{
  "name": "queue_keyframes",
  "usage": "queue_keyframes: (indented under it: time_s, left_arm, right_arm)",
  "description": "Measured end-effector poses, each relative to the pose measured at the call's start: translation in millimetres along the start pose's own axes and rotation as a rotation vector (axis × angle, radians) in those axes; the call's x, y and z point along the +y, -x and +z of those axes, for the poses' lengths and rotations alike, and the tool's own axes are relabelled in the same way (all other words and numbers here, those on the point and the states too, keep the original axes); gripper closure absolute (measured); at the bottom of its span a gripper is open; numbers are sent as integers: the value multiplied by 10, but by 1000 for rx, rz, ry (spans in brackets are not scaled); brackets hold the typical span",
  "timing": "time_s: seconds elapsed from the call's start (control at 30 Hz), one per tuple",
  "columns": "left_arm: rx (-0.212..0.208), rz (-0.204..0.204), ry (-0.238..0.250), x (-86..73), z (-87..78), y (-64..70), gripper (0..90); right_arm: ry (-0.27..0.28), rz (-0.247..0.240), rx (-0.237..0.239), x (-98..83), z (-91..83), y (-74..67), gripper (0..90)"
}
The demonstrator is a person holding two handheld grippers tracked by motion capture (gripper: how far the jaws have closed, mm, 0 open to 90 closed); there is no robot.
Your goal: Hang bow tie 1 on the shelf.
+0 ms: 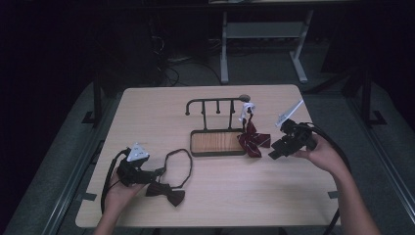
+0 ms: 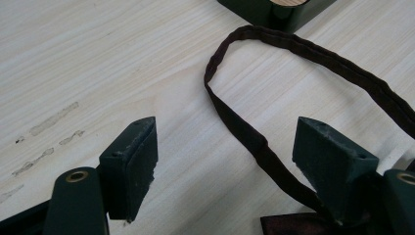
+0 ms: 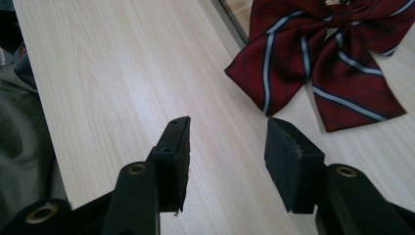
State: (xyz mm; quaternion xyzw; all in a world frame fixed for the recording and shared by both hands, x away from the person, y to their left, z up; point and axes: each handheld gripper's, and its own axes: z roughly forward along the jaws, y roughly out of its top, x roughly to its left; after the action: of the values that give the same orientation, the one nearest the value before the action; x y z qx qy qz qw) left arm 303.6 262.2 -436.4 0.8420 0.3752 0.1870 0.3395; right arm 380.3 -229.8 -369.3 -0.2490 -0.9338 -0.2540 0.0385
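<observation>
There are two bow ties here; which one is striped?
The red bow tie beside the rack's wooden base, near the right tool, has pale stripes. The dark bow tie by the left tool is plain.

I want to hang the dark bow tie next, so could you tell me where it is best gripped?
Take the dark bow tie by its strap loop, which lies flat and open on the table. Come down from above with the left claw; its open jaws already straddle one run of the strap.
</observation>
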Motion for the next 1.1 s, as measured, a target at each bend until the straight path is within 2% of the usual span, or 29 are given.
queue_keyframes:
  time_s: [0.13, 0.4, 0.53, 0.67, 0.7, 0.73, 0.8, 1.1]
  left_arm:
    - [-1, -5, 2, -2, -2, 11, 254]
    - [1, 24, -8, 30, -4, 33, 254]
    - [3, 36, -15, 49, -13, 44, 259]
    - [9, 47, -19, 82, -24, 79, 266]
    - [7, 50, -14, 94, -30, 93, 280]
    - [8, 57, -16, 104, -33, 101, 284]
    - [11, 59, -16, 118, -32, 117, 285]
    - [-5, 68, -23, 171, -27, 148, 326]
  right_arm:
    - [4, 4, 3, -83, 43, -37, 509]
    - [30, 17, -13, -294, 87, -174, 481]
    - [25, 12, -43, -383, 116, -218, 467]
    - [62, 22, -44, -467, 127, -258, 447]
    - [59, 26, -45, -482, 140, -264, 438]
    - [33, 25, -46, -495, 156, -266, 429]
    - [21, 26, -69, -514, 162, -277, 425]
    - [64, 37, -30, -608, 224, -300, 401]
